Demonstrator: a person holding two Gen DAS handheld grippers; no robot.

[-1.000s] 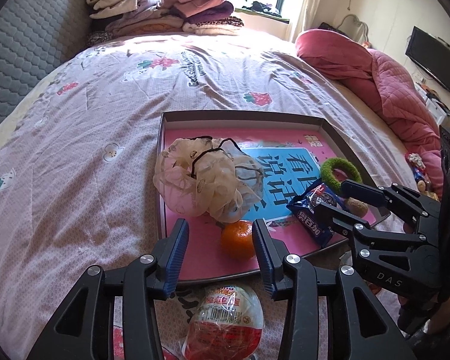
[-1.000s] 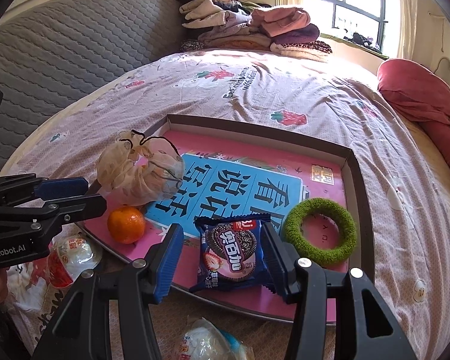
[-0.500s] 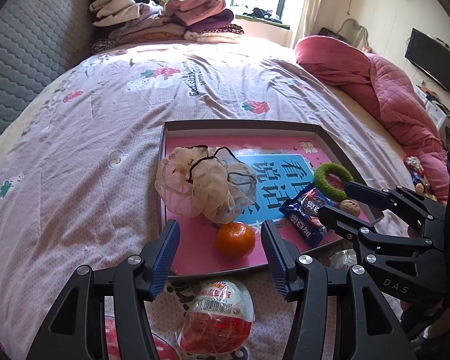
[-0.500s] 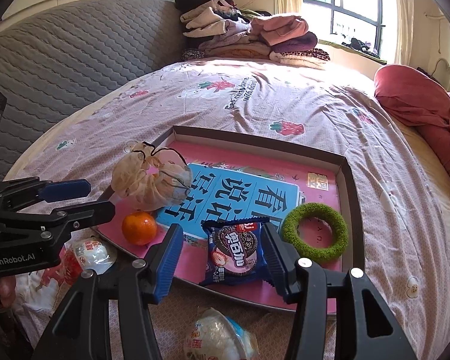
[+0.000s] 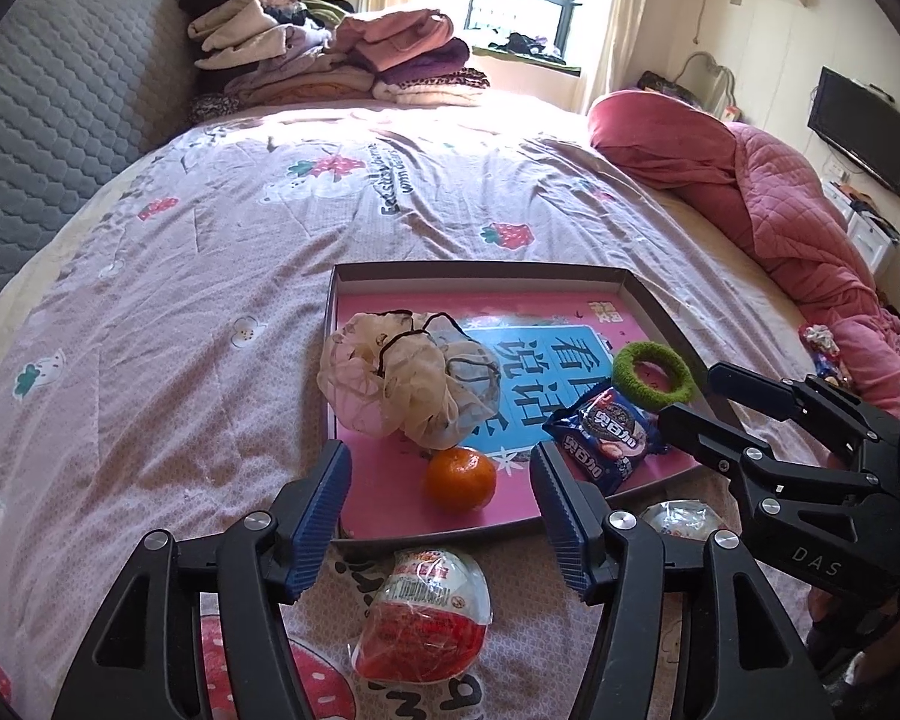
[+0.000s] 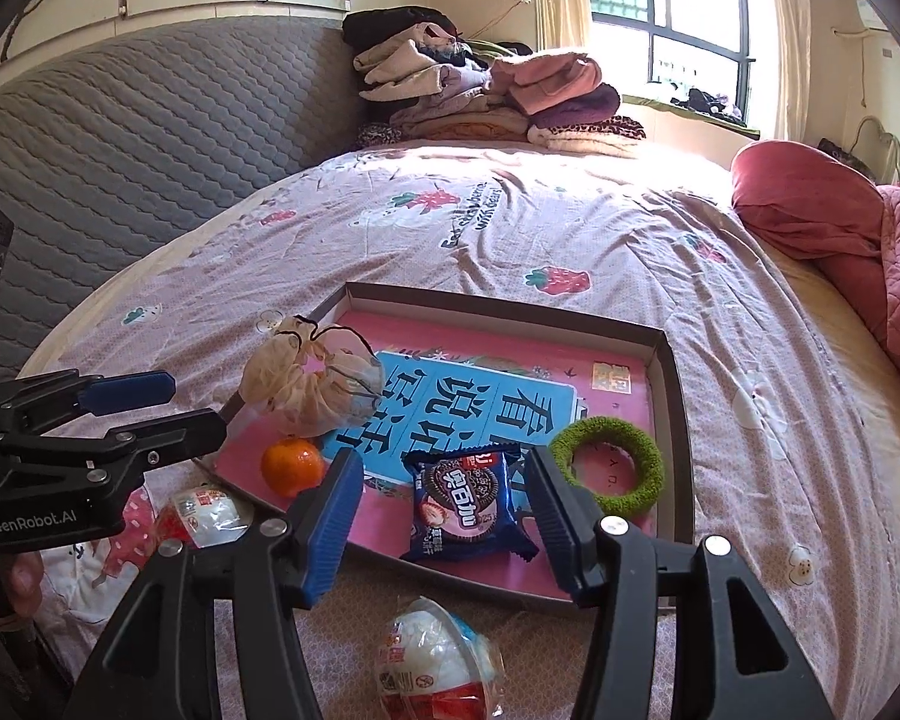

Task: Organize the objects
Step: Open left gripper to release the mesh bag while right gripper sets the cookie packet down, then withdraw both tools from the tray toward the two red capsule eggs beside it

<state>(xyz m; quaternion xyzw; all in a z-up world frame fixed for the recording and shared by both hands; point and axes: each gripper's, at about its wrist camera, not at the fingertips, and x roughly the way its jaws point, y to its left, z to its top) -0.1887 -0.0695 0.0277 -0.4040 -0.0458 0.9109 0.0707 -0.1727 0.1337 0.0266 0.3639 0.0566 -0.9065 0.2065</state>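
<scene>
The bed (image 5: pixel 222 276) wore pale pink sheets with strawberry prints. The tray (image 5: pixel 480 267) showed a brown rim, pink floor, blue panel. The tangerine (image 5: pixel 459 478) was orange, the ring (image 5: pixel 651 371) fuzzy green, the cookie packet (image 6: pixel 467 501) dark blue, the blanket (image 5: pixel 768 192) quilted rose.

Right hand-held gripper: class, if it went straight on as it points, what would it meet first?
Probably the cookie packet in the tray, between the open right hand-held gripper fingers; depth is uncertain.

Daylight pours in from the far window (image 5: pixel 504 6), which is blown out white, with a bright patch across the far bed (image 5: pixel 390 120). Everything's sharp, with heavy fisheye bending and dark vignetted corners.
</scene>
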